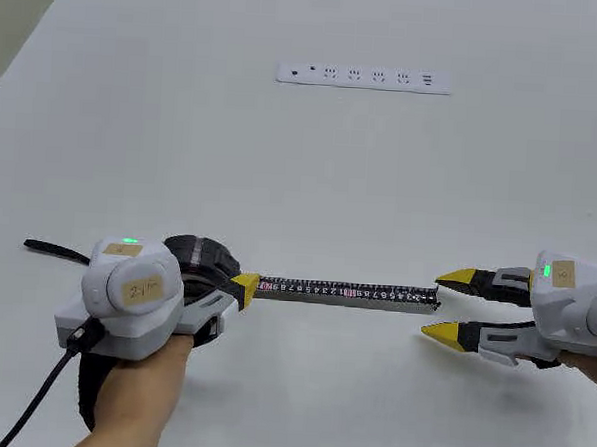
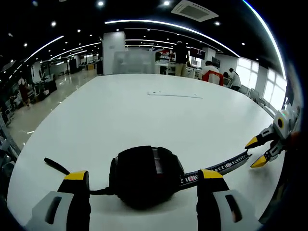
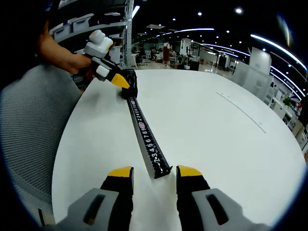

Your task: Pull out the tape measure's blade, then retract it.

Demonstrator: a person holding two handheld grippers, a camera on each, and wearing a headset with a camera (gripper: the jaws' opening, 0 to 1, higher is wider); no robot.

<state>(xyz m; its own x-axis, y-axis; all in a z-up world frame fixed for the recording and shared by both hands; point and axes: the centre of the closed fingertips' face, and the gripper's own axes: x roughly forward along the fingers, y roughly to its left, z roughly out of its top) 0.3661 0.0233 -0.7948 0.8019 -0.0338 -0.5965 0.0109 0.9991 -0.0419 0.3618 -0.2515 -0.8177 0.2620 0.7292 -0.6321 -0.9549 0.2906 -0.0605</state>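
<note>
Straddling the tape measure case [image 1: 203, 257] with my left gripper [image 2: 143, 174] to anchor it, clamping unclear; right gripper [image 3: 155, 172] gapes released at the blade [image 3: 146, 138] tip, likely freeing retraction.

The tape measure [image 1: 204, 264] is sitting on the table [image 1: 282, 163] between the jaws of the left gripper [image 2: 144, 175], maybe touching them. Its blade [image 1: 345, 291] is reaching right, ending between the jaws of the right gripper [image 1: 442, 306]. A power strip [image 1: 363, 78] is lying far behind.

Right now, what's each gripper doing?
Left gripper: open, straddling the tape measure case.
Right gripper: open, blade tip between its jaws.
</note>
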